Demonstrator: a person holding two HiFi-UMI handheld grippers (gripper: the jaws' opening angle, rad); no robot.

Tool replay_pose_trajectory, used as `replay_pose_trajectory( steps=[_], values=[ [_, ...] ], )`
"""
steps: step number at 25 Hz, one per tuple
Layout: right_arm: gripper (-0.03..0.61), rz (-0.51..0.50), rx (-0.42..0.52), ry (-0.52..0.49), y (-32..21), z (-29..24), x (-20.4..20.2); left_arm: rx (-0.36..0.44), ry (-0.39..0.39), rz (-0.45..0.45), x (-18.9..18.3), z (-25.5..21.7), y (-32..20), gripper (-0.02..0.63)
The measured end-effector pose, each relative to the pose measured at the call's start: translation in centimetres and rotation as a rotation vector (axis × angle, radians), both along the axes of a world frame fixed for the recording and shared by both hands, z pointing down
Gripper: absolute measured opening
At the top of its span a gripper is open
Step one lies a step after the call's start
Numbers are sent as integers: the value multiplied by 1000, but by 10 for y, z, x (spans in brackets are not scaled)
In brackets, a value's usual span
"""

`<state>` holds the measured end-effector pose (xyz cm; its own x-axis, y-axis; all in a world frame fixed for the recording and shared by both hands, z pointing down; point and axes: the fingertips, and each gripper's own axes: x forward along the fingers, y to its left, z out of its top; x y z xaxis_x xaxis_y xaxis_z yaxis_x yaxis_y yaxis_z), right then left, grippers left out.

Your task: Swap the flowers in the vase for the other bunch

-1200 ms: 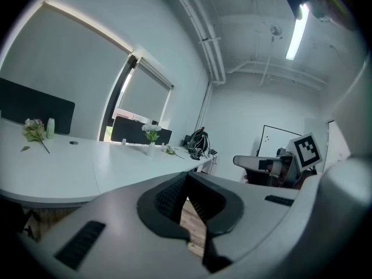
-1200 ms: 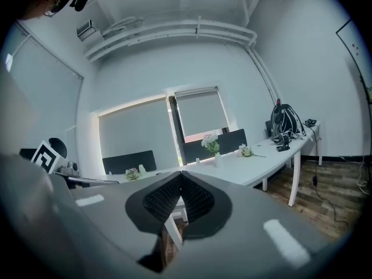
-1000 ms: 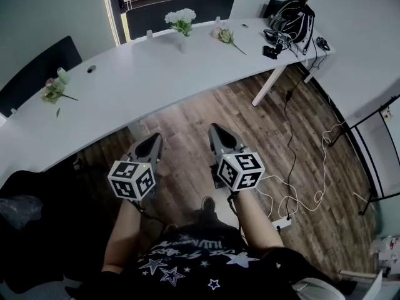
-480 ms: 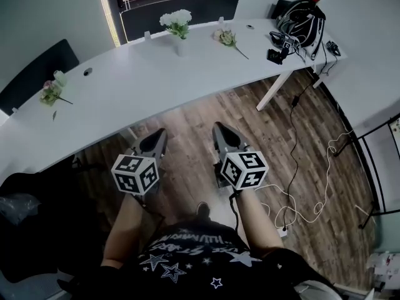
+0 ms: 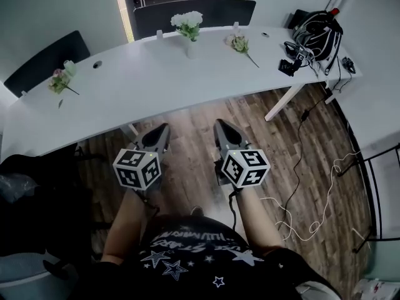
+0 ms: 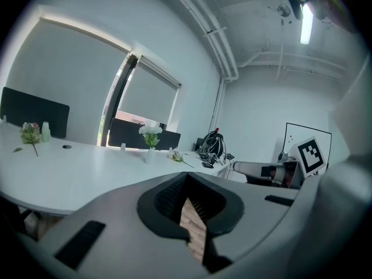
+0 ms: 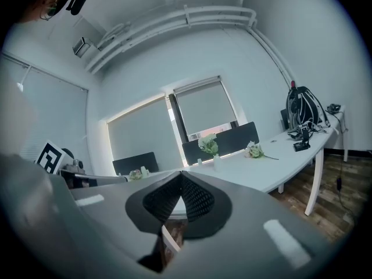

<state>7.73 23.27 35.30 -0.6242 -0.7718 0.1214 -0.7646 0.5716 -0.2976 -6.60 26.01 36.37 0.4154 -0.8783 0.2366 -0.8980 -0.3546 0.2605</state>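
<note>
A plank floor (image 5: 187,127) in a small office, with a curved white desk (image 5: 144,83) sweeping across the room. Nearest the camera, the person stands short of the desk and carries both tools out in front, low over the boards. The left gripper (image 5: 162,130) and the right gripper (image 5: 219,125) each have their jaws pressed together with nothing between them. Both gripper views show only floor through the slit behind the tips.

Compared with a second ago, the pair sits slightly higher in the head view. The desk and everything on it has slid to the right, which suggests the person is turning and walking in, not yet reaching. Nothing on the desk has been touched.

Beyond the tools, at the desk's left end, lies a small pinkish bunch (image 5: 60,80). Farther back, near the desk's far edge, the vase (image 5: 190,47) stands upright with the white flowers (image 5: 187,21) in it. A loose bunch (image 5: 239,43) lies flat on the desk just beside it to the right. Which loose bunch is the replacement cannot be told, though the one by the vase seems likelier.

At the desk's right end sits a black bag (image 5: 319,33). Dark chairs (image 5: 194,10) and a window close the scene. The swap has yet to start, and the approach looks like the step in hand.
</note>
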Motion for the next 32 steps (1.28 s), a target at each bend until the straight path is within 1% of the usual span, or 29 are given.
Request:
replay_pose_trajectory(
  steps=[3, 6, 11, 16, 22, 32],
  values=[
    [2, -44, -2, 4, -5, 3, -1, 6, 2, -35, 2, -2, -3, 8],
    [2, -64, -12, 3, -10, 7, -2, 3, -1, -62, 0, -2, -3, 8],
    [2, -112, -32, 17, -10, 15, -19, -10, -1, -111, -18, 1, -2, 8],
    [2, -129, -51, 40, -16, 24, -29, -22, 5, -119, -27, 10, -16, 8],
    [2, -106, -47, 66, -48, 27, -34, -10, 29, -101, -36, 14, -51, 8],
    [2, -117, -58, 83, -127, 33, -78, -20, 41, -119, -85, 20, -128, 8]
  ],
)
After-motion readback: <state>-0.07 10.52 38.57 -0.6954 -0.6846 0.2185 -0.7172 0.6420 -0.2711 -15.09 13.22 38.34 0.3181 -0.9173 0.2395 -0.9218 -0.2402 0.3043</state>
